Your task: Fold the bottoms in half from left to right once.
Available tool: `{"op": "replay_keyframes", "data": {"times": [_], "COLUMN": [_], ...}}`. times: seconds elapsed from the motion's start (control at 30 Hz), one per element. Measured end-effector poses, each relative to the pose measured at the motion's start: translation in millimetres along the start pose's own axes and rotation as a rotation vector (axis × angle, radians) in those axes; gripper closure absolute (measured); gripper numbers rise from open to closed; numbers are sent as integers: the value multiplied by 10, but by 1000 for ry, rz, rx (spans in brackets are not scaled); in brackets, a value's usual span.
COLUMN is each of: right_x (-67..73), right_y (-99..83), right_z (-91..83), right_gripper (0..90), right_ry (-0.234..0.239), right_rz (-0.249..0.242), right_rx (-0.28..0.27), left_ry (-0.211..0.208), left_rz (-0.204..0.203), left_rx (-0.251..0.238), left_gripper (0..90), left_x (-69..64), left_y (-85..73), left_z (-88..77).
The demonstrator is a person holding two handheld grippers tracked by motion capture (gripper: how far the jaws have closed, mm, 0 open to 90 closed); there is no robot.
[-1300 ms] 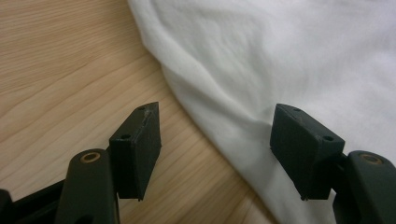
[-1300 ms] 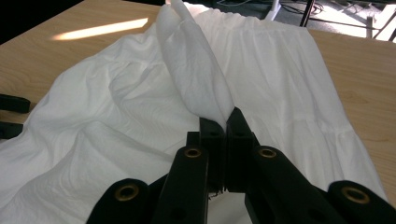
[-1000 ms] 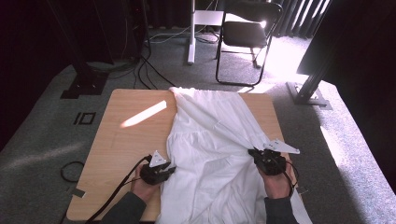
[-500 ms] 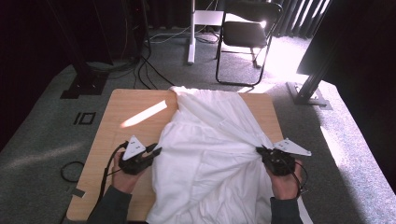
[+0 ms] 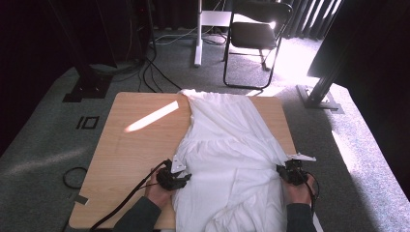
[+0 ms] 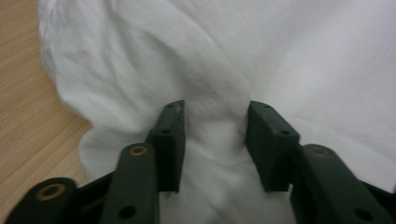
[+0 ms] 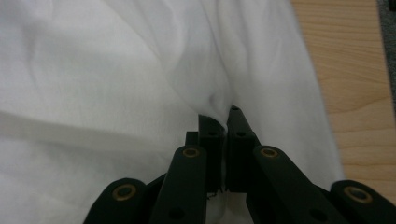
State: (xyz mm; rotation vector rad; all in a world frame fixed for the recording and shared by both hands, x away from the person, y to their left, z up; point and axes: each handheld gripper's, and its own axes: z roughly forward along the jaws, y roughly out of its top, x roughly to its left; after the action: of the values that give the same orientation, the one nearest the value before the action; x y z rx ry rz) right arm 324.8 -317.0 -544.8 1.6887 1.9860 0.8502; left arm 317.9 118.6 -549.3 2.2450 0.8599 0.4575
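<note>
White garment (image 6: 280, 60) bunched between left tool (image 6: 215, 135) jaws

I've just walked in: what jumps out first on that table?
A big white garment sprawls down the right half of the wooden table. A person grips its near edges with two black tools: the right gripper pinches a fold tightly, while the left gripper, its jaws just opening, straddles a bunched ridge of cloth.
</note>
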Motion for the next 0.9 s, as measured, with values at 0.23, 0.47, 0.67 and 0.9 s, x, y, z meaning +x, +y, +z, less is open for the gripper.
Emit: {"op": "replay_keyframes", "data": {"times": [0.23,0.47,0.67,0.9], "right_x": [149,407,662,839], "right_y": [11,94,181,257], "right_z": [95,215,324,116], "right_gripper": [872,863,860,870], "right_ry": [40,127,193,215], "right_rz": [-28,-73,-106,-145], "right_rx": [22,15,23,-74], "left_ry": [127,247,329,355], "left_rz": [-10,-46,-50,-85], "left_rx": [17,56,106,-52], "left_gripper": [710,853,895,900], "left_x": [254,713,1019,990], "left_y": [17,12,5,167], "left_z": [30,54,39,-528]}}
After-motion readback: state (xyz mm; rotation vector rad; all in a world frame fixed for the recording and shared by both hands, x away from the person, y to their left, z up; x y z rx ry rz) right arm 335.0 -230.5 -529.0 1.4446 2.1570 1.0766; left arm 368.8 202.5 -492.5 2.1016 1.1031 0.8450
